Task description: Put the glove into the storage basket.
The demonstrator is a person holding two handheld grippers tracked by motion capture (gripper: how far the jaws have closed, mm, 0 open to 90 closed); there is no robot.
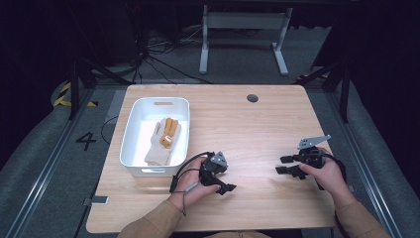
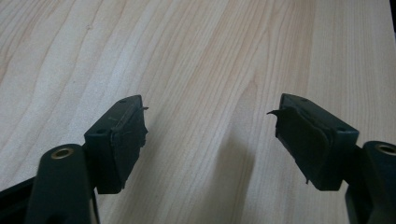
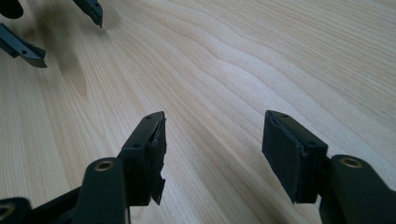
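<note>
1. While both hands are resting low over the pale wooden table (image 1: 257, 129), nothing is sitting between either pair of jaws; judging by that, the placing step is looking finished, or a fresh one is not yet begun.
2. Nearest the person, the left gripper (image 1: 225, 187) is hovering just off the tabletop with its jaws standing wide and empty, bare wood grain lying between its black pads (image 2: 128, 140).
3. Across from it, well apart on the person's right, the right gripper (image 1: 282, 165) is pointing inward toward the left one, its jaws likewise spread wide with nothing between them, its pads (image 3: 154, 154) facing only table.
4. Farther out on the left side, the white rectangular plastic bin (image 1: 130, 139) is standing near the table's edge, just beyond the left gripper.
5. Inside that bin, the cream fabric glove with orange-tan fingers (image 1: 163, 139) is lying flat on the floor of the bin, untouched by either gripper.
6. As I judge it, the glove is already stowed, and little is remaining beyond pulling the hands back.
</note>
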